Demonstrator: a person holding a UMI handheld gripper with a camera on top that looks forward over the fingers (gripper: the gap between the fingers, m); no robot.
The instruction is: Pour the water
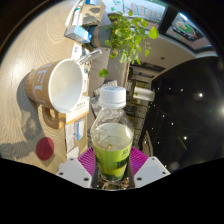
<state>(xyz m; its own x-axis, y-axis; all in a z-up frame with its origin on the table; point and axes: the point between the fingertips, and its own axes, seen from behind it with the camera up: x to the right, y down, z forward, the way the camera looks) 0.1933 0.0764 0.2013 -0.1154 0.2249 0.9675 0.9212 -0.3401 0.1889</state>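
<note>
Surface: pale wooden tabletop (20, 100), leafy green plant (128, 35) beyond.
Bottle: clear plastic water bottle, white cap (112, 135), upright, cap toward the white ceramic mug (60, 85).
Gripper (112, 168): fingers clamped on the bottle's sides.

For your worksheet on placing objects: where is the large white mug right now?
In the gripper view, the large white mug sits tilted on the wooden table, beyond the fingers and left of the clear plastic bottle between them.
</note>
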